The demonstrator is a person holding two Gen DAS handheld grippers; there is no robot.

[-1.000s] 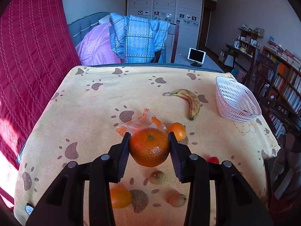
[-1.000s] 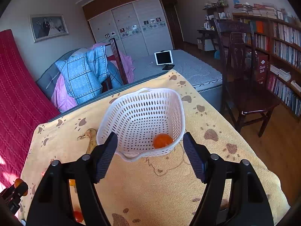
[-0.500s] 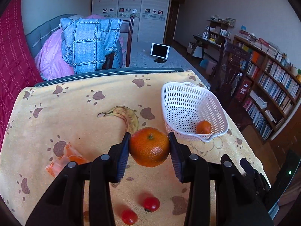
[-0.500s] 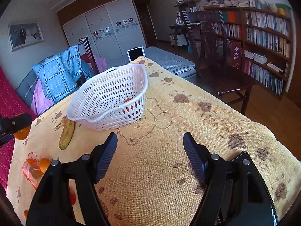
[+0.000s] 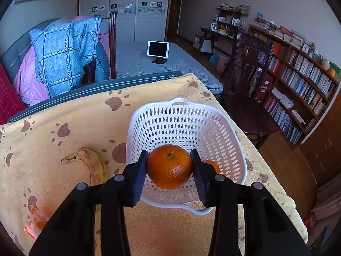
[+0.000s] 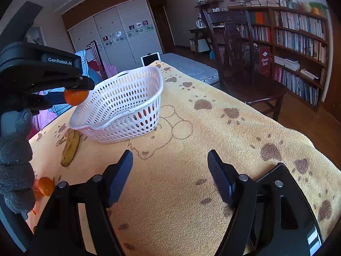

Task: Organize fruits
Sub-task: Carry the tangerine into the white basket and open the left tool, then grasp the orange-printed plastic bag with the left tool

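Left tongs [image 5: 169, 166] clamped on round orange mandarin [image 5: 169, 166], held over near rim of white perforated plastic basket [image 5: 162, 115] on the table. Advice: carry it further in, lower, then release; 1 smaller orange [image 5: 212, 164] already inside. Right tongs [image 6: 170, 170] apart, empty.

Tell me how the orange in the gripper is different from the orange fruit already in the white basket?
The held orange looks bigger; the fruit in the basket looks smaller and is mostly hidden behind a finger. The held orange is pinched in the left gripper near the white basket's rim; the other rests on the basket's bottom. The held orange shows its green stem; the other's cannot be seen. Both are round and orange.
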